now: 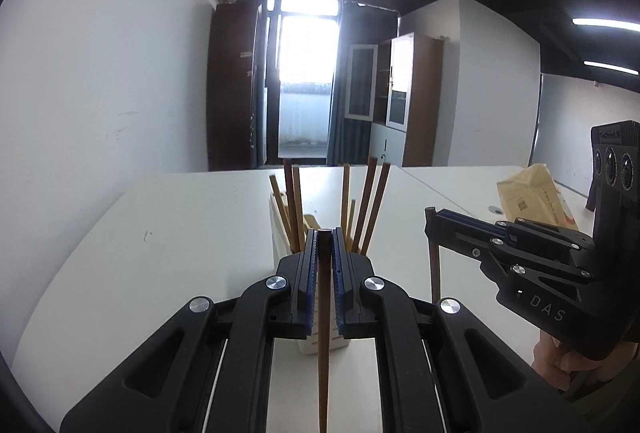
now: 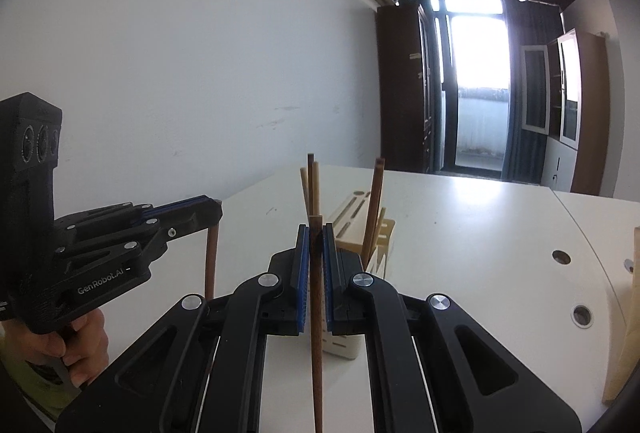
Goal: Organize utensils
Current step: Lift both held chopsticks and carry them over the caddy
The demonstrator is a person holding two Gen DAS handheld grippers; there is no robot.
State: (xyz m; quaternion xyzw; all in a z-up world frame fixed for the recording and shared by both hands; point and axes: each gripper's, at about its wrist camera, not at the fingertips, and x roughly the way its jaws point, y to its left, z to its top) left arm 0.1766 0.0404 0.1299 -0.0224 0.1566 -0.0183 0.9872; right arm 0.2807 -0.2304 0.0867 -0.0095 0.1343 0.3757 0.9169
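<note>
My left gripper is shut on a brown wooden chopstick held upright, its thick end between the blue pads. A cream utensil holder with several chopsticks standing in it sits just beyond. My right gripper is shut on another upright brown chopstick, close in front of the same holder. Each gripper shows in the other's view: the right one at right with its chopstick, the left one at left with its chopstick.
Everything stands on a white table next to a white wall. A brown paper package lies at the far right. A pale wooden board stands at the right edge of the right wrist view. Cable holes mark the tabletop.
</note>
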